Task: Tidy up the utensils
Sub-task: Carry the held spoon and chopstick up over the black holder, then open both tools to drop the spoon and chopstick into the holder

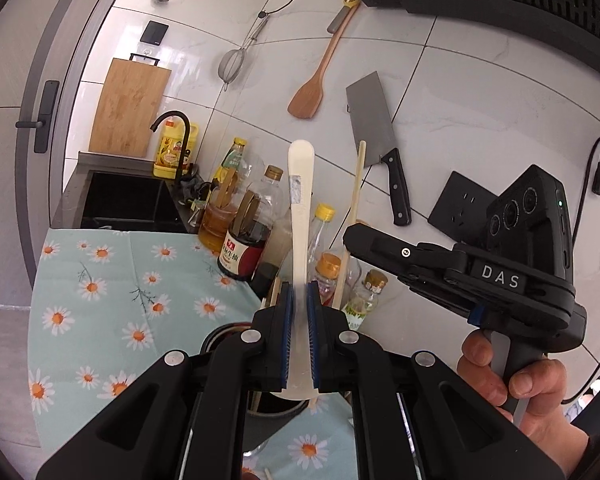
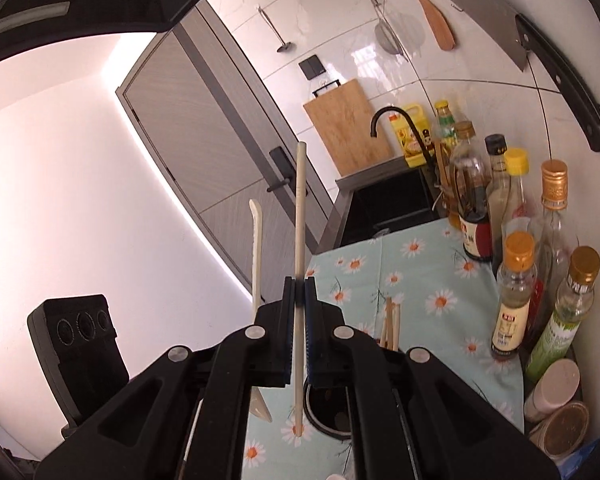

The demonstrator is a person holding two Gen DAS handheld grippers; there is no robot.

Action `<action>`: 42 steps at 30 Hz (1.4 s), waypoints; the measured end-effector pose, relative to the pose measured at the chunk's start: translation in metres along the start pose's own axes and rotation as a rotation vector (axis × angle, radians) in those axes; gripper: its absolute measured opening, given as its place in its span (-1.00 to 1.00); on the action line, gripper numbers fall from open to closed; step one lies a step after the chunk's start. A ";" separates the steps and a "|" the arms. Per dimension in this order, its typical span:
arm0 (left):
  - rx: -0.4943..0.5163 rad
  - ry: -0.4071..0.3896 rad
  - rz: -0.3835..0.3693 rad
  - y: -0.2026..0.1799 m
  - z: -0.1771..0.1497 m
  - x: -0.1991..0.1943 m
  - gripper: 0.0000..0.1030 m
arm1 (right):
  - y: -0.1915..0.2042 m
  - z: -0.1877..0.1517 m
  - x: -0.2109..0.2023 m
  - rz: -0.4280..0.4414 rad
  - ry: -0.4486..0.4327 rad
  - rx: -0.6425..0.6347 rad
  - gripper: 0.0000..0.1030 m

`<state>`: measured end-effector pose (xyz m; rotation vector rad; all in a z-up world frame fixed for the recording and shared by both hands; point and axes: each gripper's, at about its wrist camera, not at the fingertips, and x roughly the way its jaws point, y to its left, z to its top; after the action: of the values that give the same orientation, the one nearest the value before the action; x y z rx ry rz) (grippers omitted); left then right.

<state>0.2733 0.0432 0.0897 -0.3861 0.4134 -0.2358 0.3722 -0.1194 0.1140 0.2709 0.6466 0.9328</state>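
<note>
My left gripper (image 1: 299, 300) is shut on a cream plastic spoon (image 1: 300, 200), held upright with its bowl low over a dark round utensil holder (image 1: 272, 408). My right gripper (image 2: 299, 292) is shut on a pale chopstick (image 2: 299, 220), also upright, with its lower end above the holder (image 2: 332, 412). The holder stands on a daisy-print cloth (image 2: 420, 280) and has wooden chopsticks (image 2: 392, 326) in it. The spoon also shows in the right wrist view (image 2: 257, 248), left of the chopstick. The right gripper and its chopstick (image 1: 354, 208) show in the left wrist view, just right of the spoon.
Several sauce and oil bottles (image 2: 516, 292) line the wall behind the holder. A cleaver (image 1: 374, 128), wooden spatula (image 1: 312, 88) and strainer (image 1: 232, 64) hang on the tiled wall. A sink (image 1: 124, 200) with black tap and a cutting board (image 1: 130, 108) lie beyond the cloth.
</note>
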 end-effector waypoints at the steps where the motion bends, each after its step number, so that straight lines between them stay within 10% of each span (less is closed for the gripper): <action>1: -0.001 -0.008 -0.003 0.002 0.001 0.002 -0.87 | -0.001 0.002 0.001 -0.002 -0.011 -0.001 -0.89; 42: -0.028 0.027 0.034 0.028 -0.033 0.035 -0.85 | -0.034 -0.023 0.033 -0.091 0.007 0.025 -0.68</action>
<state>0.2938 0.0479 0.0380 -0.4032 0.4503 -0.2026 0.3940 -0.1134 0.0666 0.2585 0.6719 0.8388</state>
